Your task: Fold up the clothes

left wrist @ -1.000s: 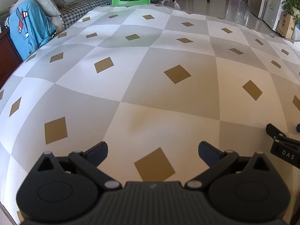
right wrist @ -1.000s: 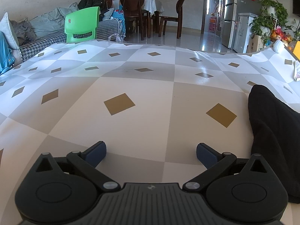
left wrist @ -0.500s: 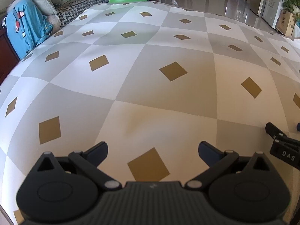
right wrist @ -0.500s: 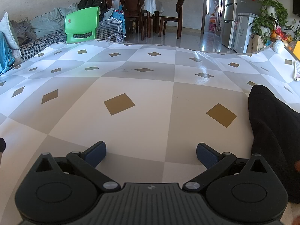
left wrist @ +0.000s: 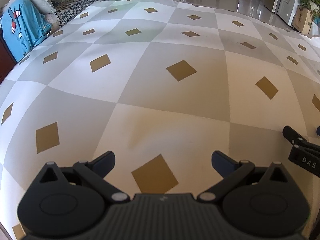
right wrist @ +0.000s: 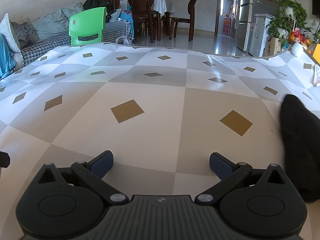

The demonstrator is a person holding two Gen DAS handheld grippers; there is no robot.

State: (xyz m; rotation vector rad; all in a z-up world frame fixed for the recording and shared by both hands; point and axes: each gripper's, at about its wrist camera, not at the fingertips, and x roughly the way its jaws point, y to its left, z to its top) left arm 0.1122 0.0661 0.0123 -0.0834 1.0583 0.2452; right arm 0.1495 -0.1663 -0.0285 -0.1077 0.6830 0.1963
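Observation:
A black garment lies on the checkered tablecloth at the right edge of the right wrist view, just right of my right gripper. That gripper is open and empty, low over the cloth. My left gripper is also open and empty over the bare tablecloth. The tip of the right gripper shows at the right edge of the left wrist view. The garment does not show in the left wrist view.
A green chair stands at the table's far edge. A sofa with a blue garment and cushions lies to the left. Dark dining chairs, a fridge and plants stand farther back. A small packet lies at the right edge.
The left gripper has tilted and shifted slightly, so the cloth pattern slid in its view. The right gripper has stayed put, and the black garment's near edge has drawn back to the right.

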